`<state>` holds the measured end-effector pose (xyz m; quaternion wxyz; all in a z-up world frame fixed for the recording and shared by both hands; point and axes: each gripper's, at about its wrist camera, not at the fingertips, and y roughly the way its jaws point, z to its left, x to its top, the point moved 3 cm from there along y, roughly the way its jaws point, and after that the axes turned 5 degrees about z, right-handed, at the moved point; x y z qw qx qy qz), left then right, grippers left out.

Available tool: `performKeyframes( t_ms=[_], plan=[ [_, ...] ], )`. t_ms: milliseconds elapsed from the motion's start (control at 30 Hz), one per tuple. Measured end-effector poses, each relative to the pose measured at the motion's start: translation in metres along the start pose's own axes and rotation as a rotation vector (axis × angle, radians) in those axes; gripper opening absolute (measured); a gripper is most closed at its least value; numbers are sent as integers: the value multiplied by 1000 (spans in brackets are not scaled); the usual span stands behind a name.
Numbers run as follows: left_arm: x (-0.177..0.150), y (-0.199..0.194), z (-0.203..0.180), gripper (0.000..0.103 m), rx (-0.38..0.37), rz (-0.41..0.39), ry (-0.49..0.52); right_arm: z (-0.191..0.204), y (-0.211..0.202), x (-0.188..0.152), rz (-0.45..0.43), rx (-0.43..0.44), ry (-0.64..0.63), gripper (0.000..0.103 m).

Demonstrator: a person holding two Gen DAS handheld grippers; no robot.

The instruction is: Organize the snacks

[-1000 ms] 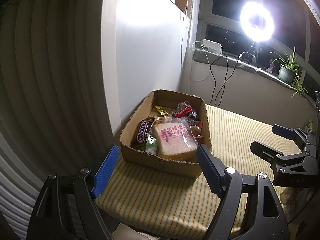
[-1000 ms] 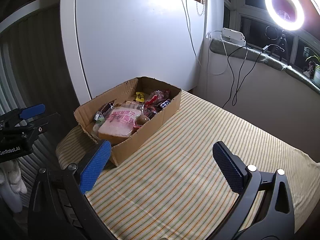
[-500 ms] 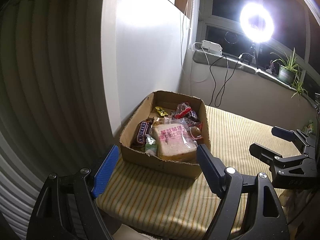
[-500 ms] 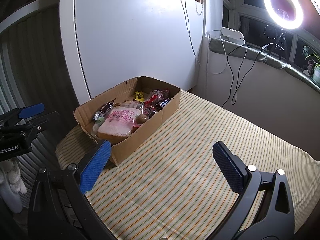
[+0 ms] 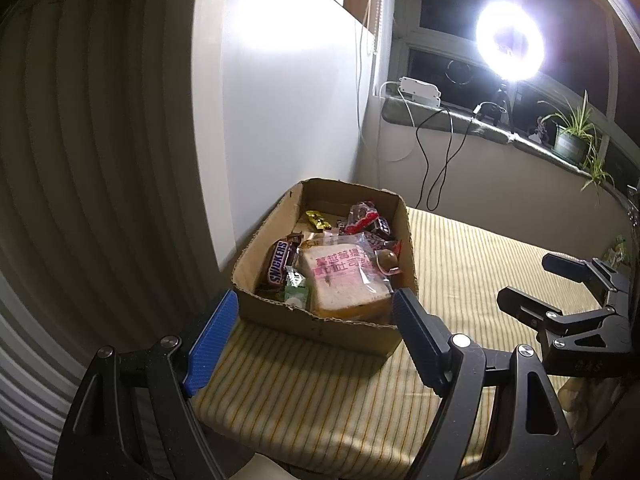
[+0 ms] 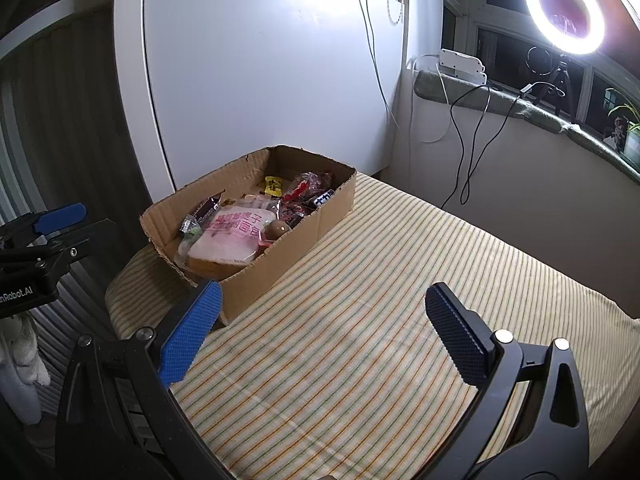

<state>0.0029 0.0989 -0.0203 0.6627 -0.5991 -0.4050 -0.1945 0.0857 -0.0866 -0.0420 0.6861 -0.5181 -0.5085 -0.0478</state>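
Left hand-held gripper (image 5: 314, 338): released, blue pads spread wide and holding nothing; it hovers just short of the box's near wall.
Right hand-held gripper (image 6: 320, 334): released too, nothing between its pads; bare striped cover lies ahead of it, with the box ahead and to its left.
Striped bed cover (image 6: 380, 300): no loose snack shows on it in either view.
Cardboard box (image 5: 320, 322): sits at the bed's corner by the white panel and holds all the snacks in sight.
Snacks: bagged bread slice (image 5: 346, 276) nearest, Snickers bar (image 5: 279, 262) to its left, red packets (image 5: 362, 216) and a yellow sweet (image 5: 317, 219) at the far end.
Progress: every visible snack already lies in the box; this fits snacks gathered in, or a full box waiting to be sorted out.
View difference: the left wrist view reads the Snickers label and looks straight into the box; the right wrist view shows the box's long side and the wide open stretch of bed.
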Motion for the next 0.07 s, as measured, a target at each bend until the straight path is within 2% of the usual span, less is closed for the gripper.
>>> performKeyframes(
  t_ms=[67],
  plan=[
    [-1, 1, -2, 80, 0, 4, 3, 0, 1, -1, 1, -3, 3, 103]
  ],
)
